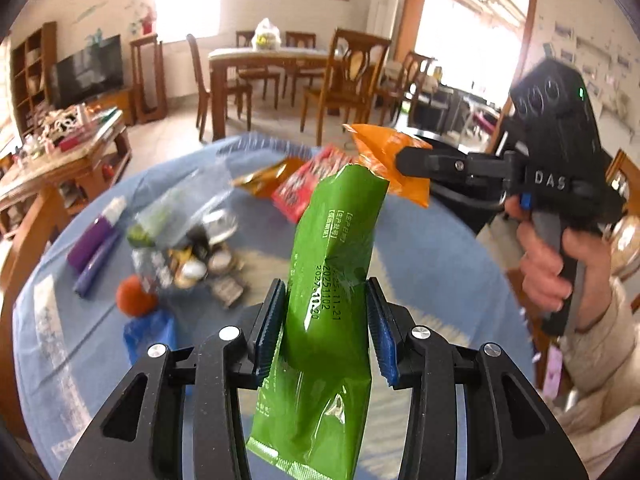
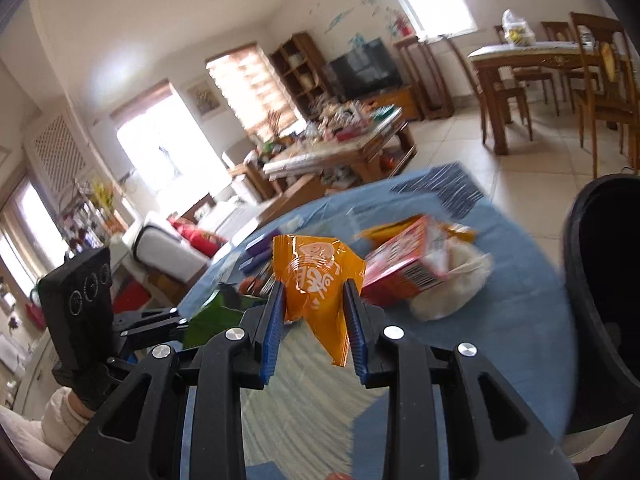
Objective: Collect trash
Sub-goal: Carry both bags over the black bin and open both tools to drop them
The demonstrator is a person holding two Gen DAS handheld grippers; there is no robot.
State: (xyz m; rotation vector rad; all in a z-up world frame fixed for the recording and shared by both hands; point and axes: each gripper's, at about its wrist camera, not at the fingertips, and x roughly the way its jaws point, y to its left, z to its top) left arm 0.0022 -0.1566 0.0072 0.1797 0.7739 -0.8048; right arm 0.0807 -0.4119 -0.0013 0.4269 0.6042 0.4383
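The left gripper [image 1: 326, 316] pinches a green wrapper [image 1: 332, 276] stamped "2025.11.21", lifted above the desk [image 1: 420, 248]. The right gripper [image 2: 314, 320], marked "DAS", clamps an orange wrapper [image 2: 316, 276] near the black bin [image 2: 600, 300].

Bright daylight, blown out white at the windows [image 2: 160, 148] toward 9 o'clock and the doorway [image 1: 476, 36] near 1 o'clock. Glare streaks on the green wrapper [image 1: 332, 280]. Motion blur across the worktop [image 2: 520, 300] litter. Fisheye bending and dark vignette around edges.
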